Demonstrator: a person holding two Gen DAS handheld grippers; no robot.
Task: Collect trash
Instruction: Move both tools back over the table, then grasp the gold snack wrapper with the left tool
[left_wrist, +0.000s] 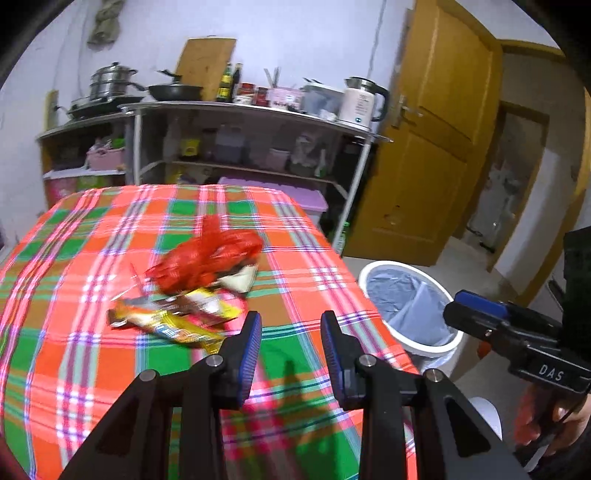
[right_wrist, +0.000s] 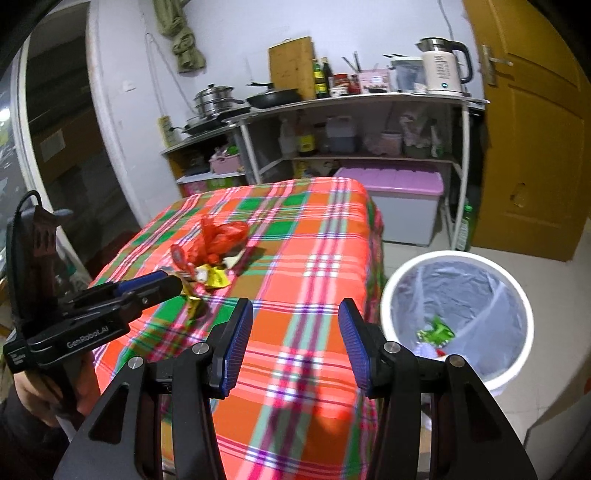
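On the plaid tablecloth (left_wrist: 74, 266) lies a pile of trash: a red mesh bag (left_wrist: 207, 258), yellow and orange snack wrappers (left_wrist: 173, 321) and a white scrap (left_wrist: 240, 281). My left gripper (left_wrist: 291, 326) hovers just right of the wrappers, open, with only cloth between its blue pads. The right wrist view shows the same red mesh bag (right_wrist: 221, 240) and a yellow wrapper (right_wrist: 214, 277), with the left gripper (right_wrist: 171, 283) reaching in close beside them. My right gripper (right_wrist: 295, 310) is open and empty above the table's near right part. The white lined bin (right_wrist: 517, 295) stands on the floor to the right, a green wrapper (right_wrist: 436, 330) inside.
Behind the table is a metal shelf (right_wrist: 369, 98) with pots, bottles and a kettle (right_wrist: 443, 66). A purple-lidded box (right_wrist: 402, 184) sits below it. A yellow door (right_wrist: 535, 129) stands at the right. A hand (left_wrist: 546, 417) holds the right gripper (left_wrist: 456, 312) beside the bin (left_wrist: 436, 347).
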